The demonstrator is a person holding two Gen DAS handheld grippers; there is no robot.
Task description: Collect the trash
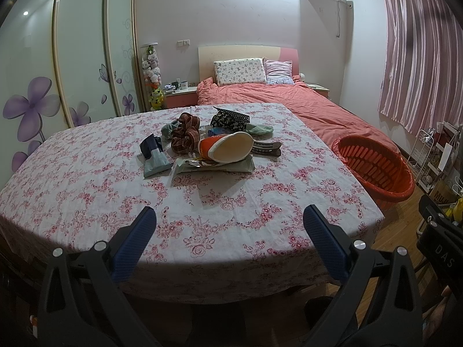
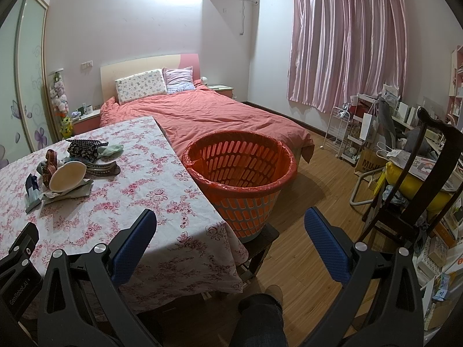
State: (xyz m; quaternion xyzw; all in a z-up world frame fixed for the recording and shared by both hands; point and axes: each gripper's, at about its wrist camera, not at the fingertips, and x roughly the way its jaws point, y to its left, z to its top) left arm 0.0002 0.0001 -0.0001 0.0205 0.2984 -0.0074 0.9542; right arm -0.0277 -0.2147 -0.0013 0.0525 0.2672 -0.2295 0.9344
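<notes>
Trash for this job sits in one heap on the table (image 1: 86, 202), well apart from both tools; we take that heap as our landmark.

Left gripper (image 1: 228, 225): jaws spread wide, nothing between the blue pads (image 1: 136, 243). It hovers over the near edge of the floral cloth, pointed straight at the heap, with bare cloth between.

Right gripper (image 2: 230, 227): also wide open and empty. It hangs off the table's near corner, to the right of the heap, aimed at the orange basket (image 2: 240, 173).

Heap, near side first: a flattened pale wrapper (image 1: 214, 167) lies closest to us. A crushed orange paper cup (image 1: 225, 147) lies on its side on top of it, mouth toward us. Left of the cup, a grey-blue packet (image 1: 154, 159). Behind the cup, a plaid scrunchie (image 1: 185, 136), a dark hair clip (image 1: 266, 147), a patterned black pouch (image 1: 228, 120) and a green sock (image 1: 259, 128). These last four look like belongings, not rubbish, though that is our judgement.

Basket: right of the heap, off the table's edge, lined with a red bag. What we see of its inside looks empty; the bottom is hidden.

Progress: we judge nothing collected yet. Cup, wrapper and packet all remain to be lifted and dropped in the basket.
</notes>
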